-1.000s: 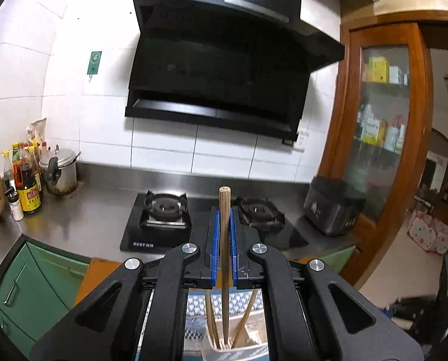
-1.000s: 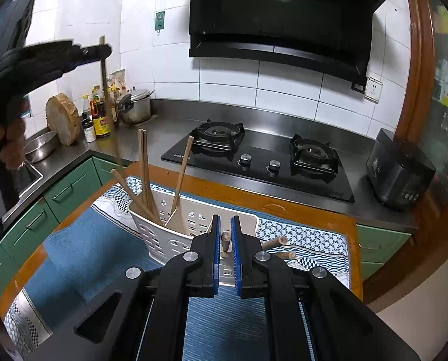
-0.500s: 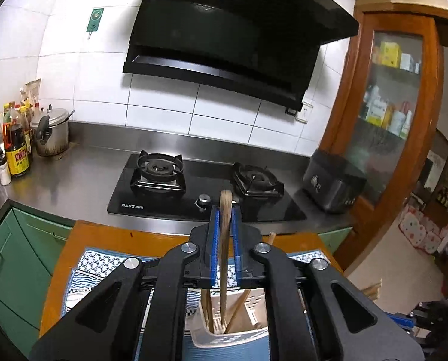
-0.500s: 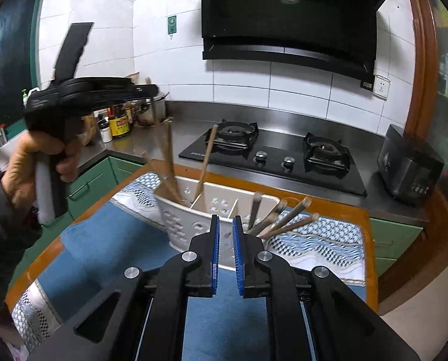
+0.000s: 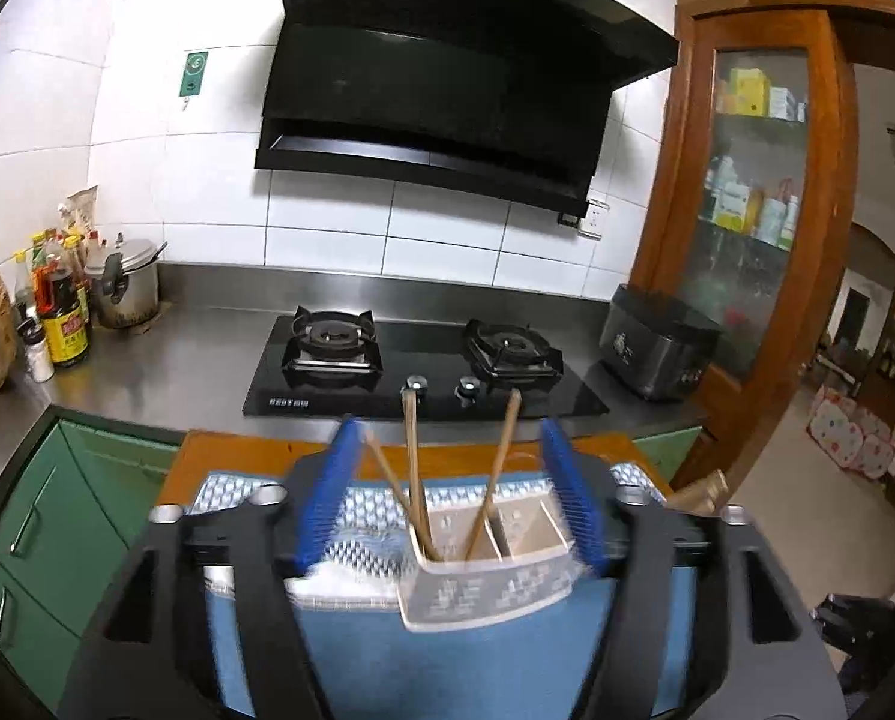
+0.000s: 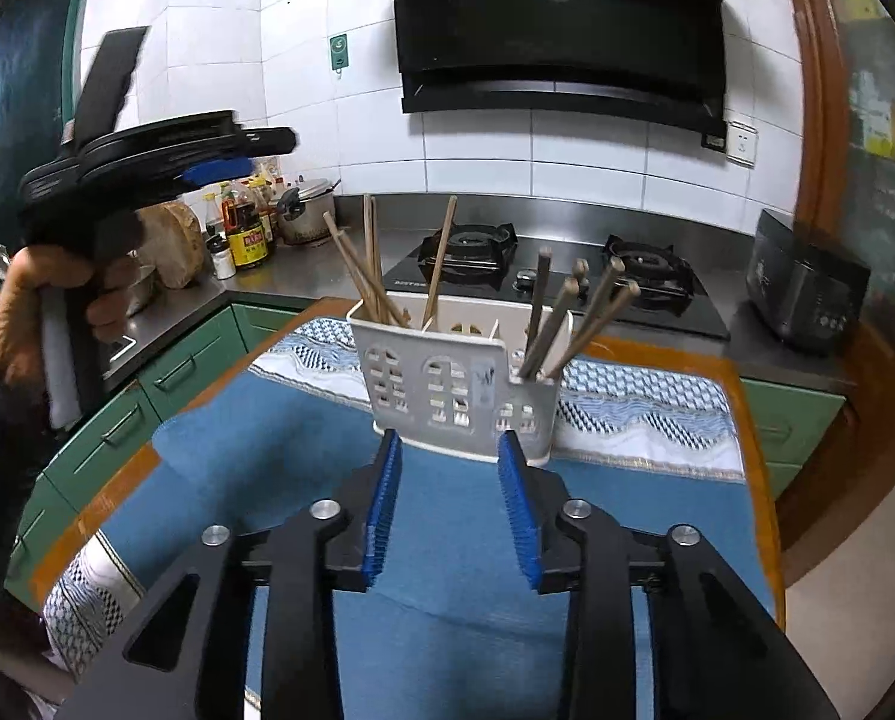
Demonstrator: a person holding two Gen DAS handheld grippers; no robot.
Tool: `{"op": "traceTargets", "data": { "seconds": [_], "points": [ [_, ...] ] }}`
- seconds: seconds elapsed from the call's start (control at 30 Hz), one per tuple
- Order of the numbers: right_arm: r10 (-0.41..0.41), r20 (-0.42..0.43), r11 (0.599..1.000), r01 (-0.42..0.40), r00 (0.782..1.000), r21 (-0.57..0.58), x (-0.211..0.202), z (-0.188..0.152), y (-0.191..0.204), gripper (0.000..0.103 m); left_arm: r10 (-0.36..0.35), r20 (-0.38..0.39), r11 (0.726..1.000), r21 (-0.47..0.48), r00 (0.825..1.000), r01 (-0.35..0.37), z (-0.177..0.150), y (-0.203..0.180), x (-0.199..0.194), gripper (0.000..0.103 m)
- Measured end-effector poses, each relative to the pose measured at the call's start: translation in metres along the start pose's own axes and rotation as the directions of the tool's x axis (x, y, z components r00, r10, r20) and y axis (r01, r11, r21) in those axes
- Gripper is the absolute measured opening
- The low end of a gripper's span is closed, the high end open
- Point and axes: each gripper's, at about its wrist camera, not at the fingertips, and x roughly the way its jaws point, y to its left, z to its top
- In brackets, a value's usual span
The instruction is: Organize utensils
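Left tool: blurred, jaws just opened wide, nothing gripped.
Right tool: jaws just parted, empty.
Holder: white, on blue cloth.
Chopsticks: upright inside; lower ends hidden.

Wooden chopsticks, perforated plastic holder

Stove front lettering is blurred, perhaps "BEST".

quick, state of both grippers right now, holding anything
left gripper: open, jaws just opened, nothing held; light wooden chopsticks stand free in the white plastic holder.
right gripper: open, jaws just opened, holding nothing.
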Motion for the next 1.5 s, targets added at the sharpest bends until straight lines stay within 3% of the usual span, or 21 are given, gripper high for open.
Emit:
{"op": "traceTargets", "data": {
  "seconds": [0.33, 0.53, 0.77, 1.0, 1.27, 1.5],
  "points": [
    [-0.012, 0.003, 0.997, 0.012, 1.0, 0.071, -0.032, -0.064, 0.015, 0.067, 0.049, -0.02, 0.998, 0.026, 0.999, -0.049, -0.095, -0.015, -0.072, 0.098],
    [-0.049, -0.005, 0.991, 0.049, 0.999, 0.125, -0.049, -0.098, 0.009, 0.076, 0.073, -0.061, 0.997, -0.002, 0.995, -0.073, -0.153, -0.021, -0.098, 0.098],
    [-0.108, -0.001, 0.985, 0.107, 0.994, 0.139, -0.065, -0.123, 0.008, 0.086, 0.166, -0.068, 0.986, 0.043, 0.984, -0.163, -0.197, -0.033, -0.122, 0.098],
    [-0.132, 0.002, 0.982, 0.131, 0.991, 0.135, -0.072, -0.137, 0.018, 0.088, 0.259, -0.048, 0.963, 0.087, 0.965, -0.255, -0.214, -0.045, -0.142, 0.098],
    [-0.203, 0.035, 0.977, 0.2, 0.979, 0.075, -0.078, -0.139, 0.032, 0.091, 0.295, -0.018, 0.951, 0.104, 0.955, -0.291, -0.217, -0.055, -0.155, 0.098],
    [-0.221, 0.041, 0.972, 0.217, 0.974, 0.089, -0.082, -0.141, 0.029, 0.093, 0.279, -0.011, 0.956, 0.098, 0.96, -0.276, -0.215, -0.058, -0.163, 0.098]
  ]
}}
